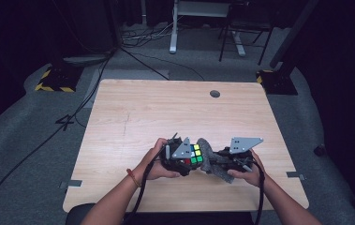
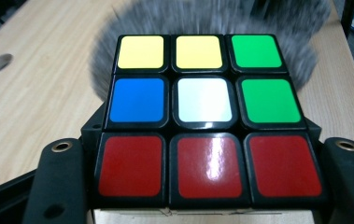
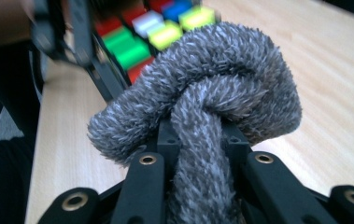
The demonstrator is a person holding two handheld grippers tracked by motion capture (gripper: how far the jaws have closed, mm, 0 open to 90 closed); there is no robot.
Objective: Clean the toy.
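Observation:
A puzzle cube [image 1: 194, 156] with coloured stickers sits in my left gripper [image 1: 188, 157], whose jaws are shut on its sides near the table's front edge. In the left gripper view the cube [image 2: 205, 121] shows a red bottom row, a blue, white and green middle row, and yellow, yellow, green on top. A fuzzy grey cloth [image 1: 208, 158] is bunched in my right gripper [image 1: 214, 161], which is shut on it. The cloth [image 3: 202, 107] presses against the far side of the cube [image 3: 137, 39]; the same grey cloth [image 2: 282, 23] rises behind the cube in the left gripper view.
The wooden table [image 1: 166, 110] has a round cable hole [image 1: 215, 93] near its far edge. Cables and desk legs lie on the grey floor [image 1: 189, 56] beyond. Black stands with yellow-striped bases [image 1: 55, 79] flank the table's far corners.

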